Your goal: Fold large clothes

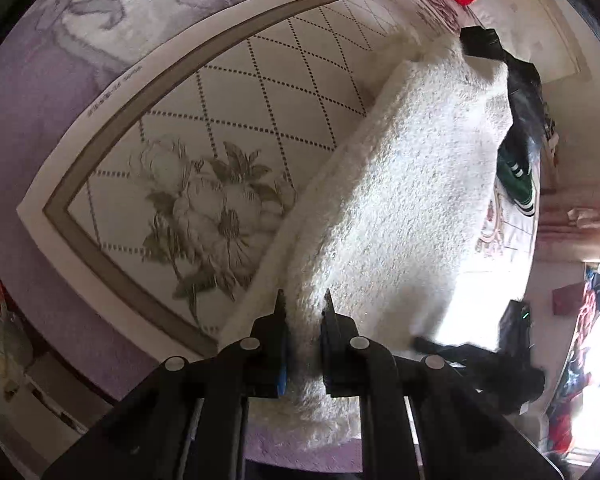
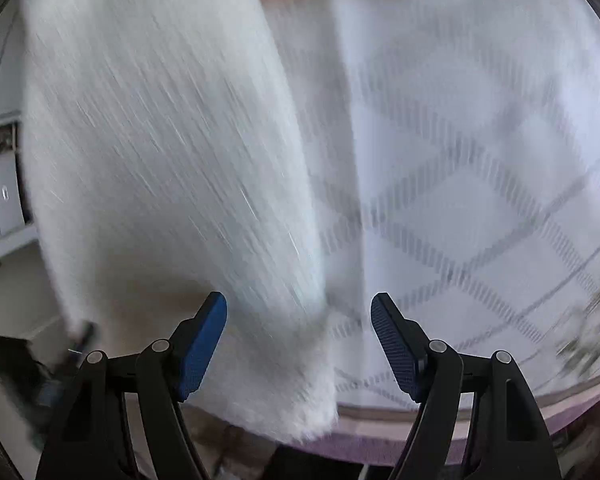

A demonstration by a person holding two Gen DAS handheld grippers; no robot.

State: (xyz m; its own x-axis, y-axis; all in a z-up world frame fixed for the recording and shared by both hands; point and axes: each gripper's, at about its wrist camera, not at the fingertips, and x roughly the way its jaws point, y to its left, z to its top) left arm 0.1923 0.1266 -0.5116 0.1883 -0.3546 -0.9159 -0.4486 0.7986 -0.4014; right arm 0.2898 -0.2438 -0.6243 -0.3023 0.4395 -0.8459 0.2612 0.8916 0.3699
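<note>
The left gripper (image 1: pixel 305 300) pinches the near end of a fluffy white garment (image 1: pixel 400 184), which lies folded lengthwise over the bed's diamond-patterned mat (image 1: pixel 260 92). The right gripper (image 2: pixel 299 308) gapes wide, holding nothing, at the garment's near corner by the mat's edge. The soft, thick, floppy pile probably needs corner grips.

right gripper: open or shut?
Open. The right gripper has its blue pads spread wide, with the white fleece garment hanging between them, ungripped.

Fluffy white garment (image 1: pixel 400 200) lies folded lengthwise, end lifted.
</note>
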